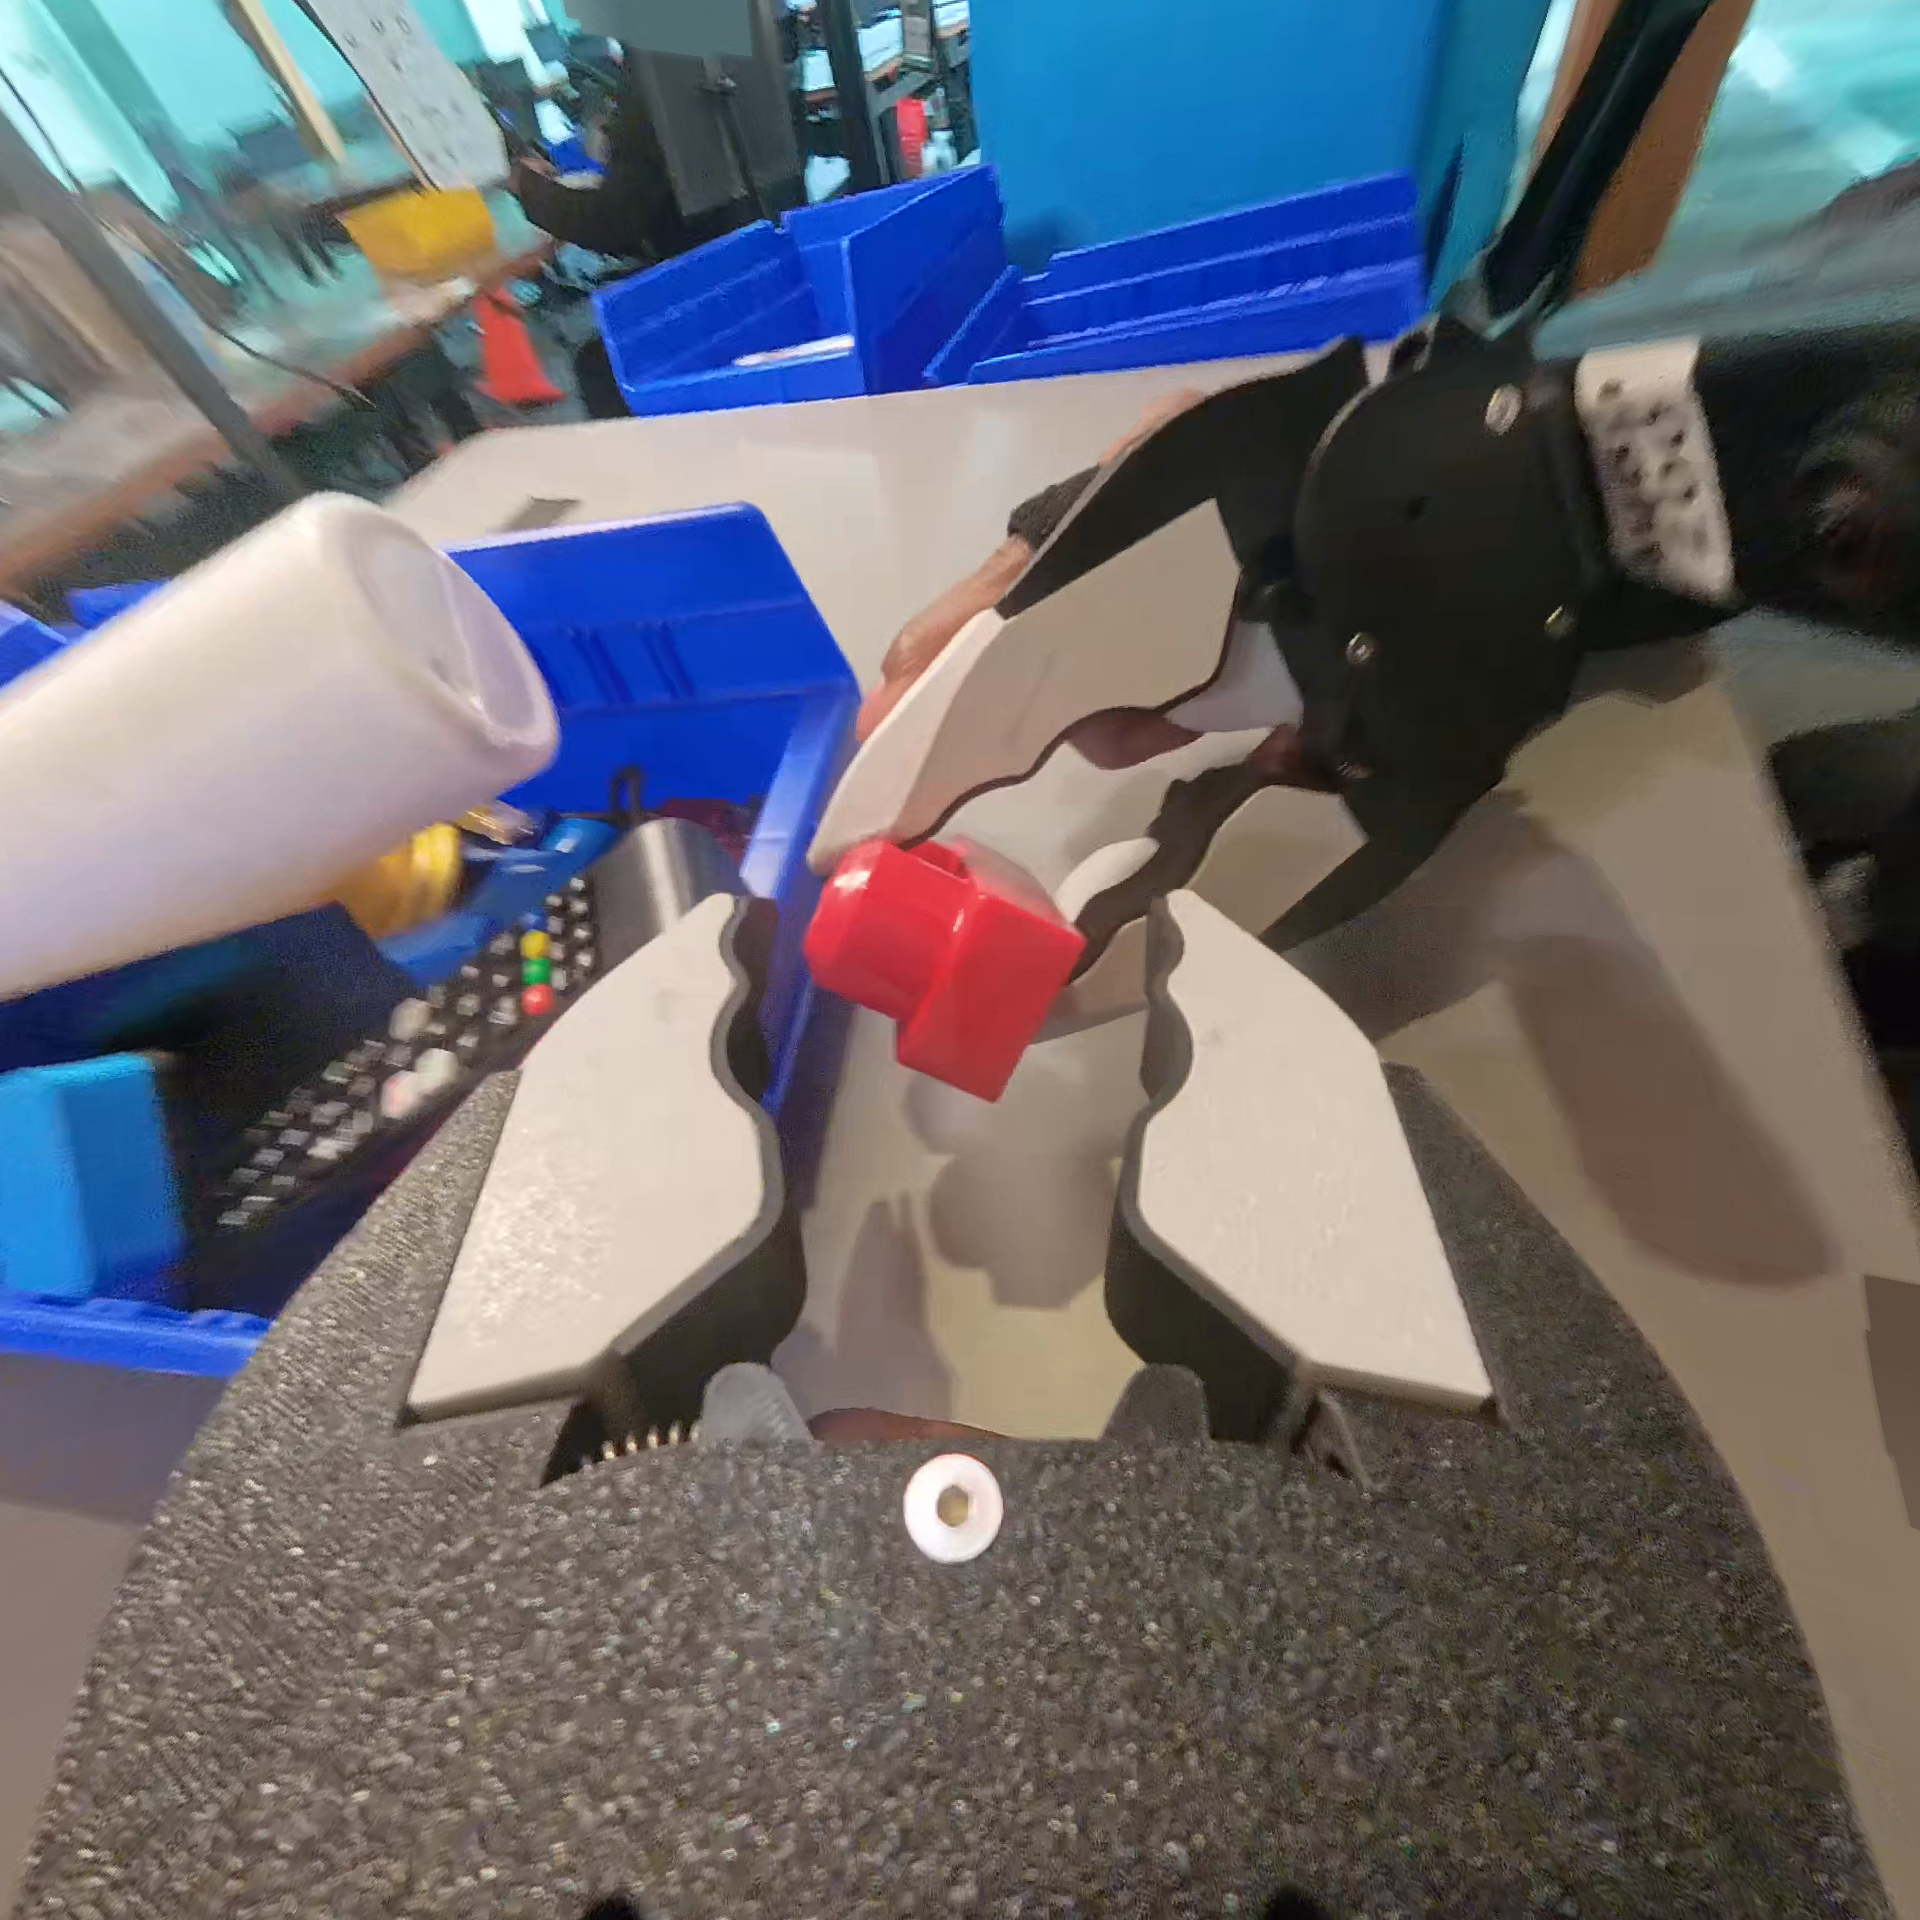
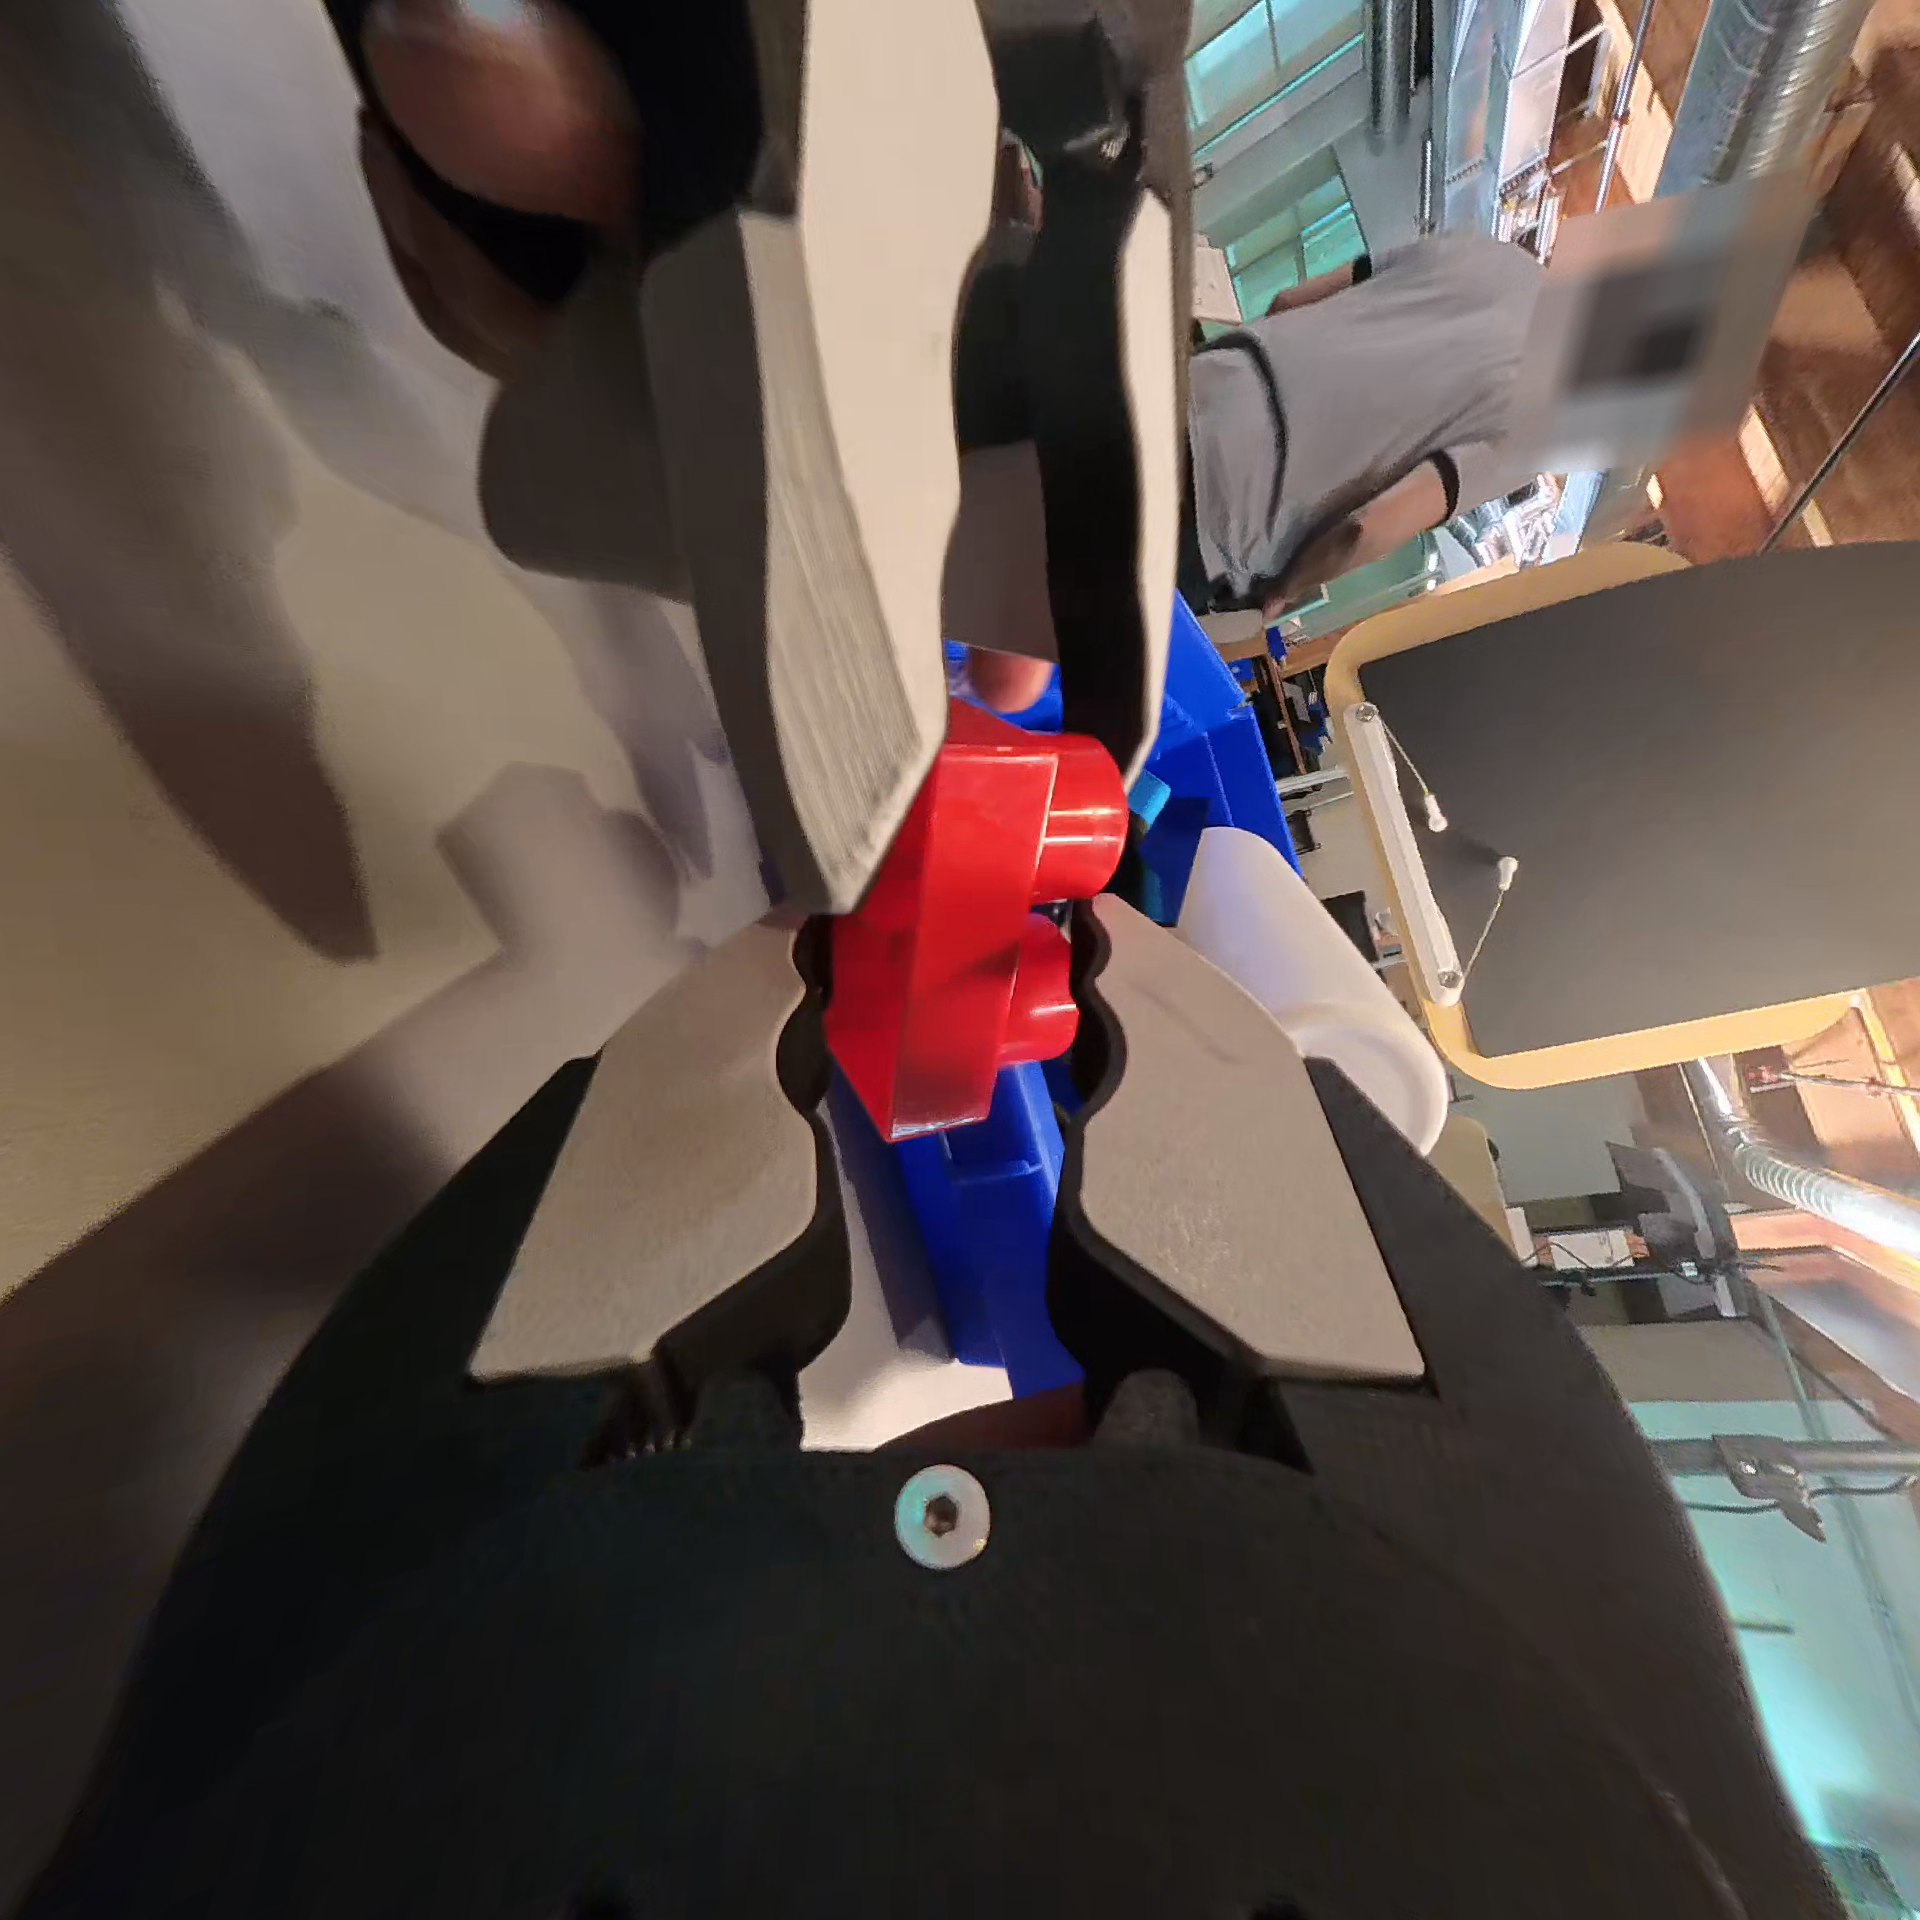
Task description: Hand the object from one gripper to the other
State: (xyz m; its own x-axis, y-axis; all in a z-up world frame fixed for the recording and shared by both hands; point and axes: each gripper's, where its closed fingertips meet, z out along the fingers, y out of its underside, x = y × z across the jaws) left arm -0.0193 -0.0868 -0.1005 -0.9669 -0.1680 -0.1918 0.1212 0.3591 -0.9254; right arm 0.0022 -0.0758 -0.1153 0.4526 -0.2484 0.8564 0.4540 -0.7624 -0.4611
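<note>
Red plastic block (image 2: 956, 935) sat clamped between the fingers of my right gripper (image 2: 951, 971), held above the pale table (image 1: 831, 457). My left gripper (image 1: 951, 935) stood spread wide, its two grey fingers (image 1: 623, 1122) on either side of the block; whether they touched it I could not tell. Just beside the block, on the left, lay a blue bin (image 1: 665, 623) holding a keypad (image 1: 416, 1081), with a white tube (image 1: 260, 717) poking over it. More blue bins (image 1: 935, 291) were stacked at the table's far edge.
</note>
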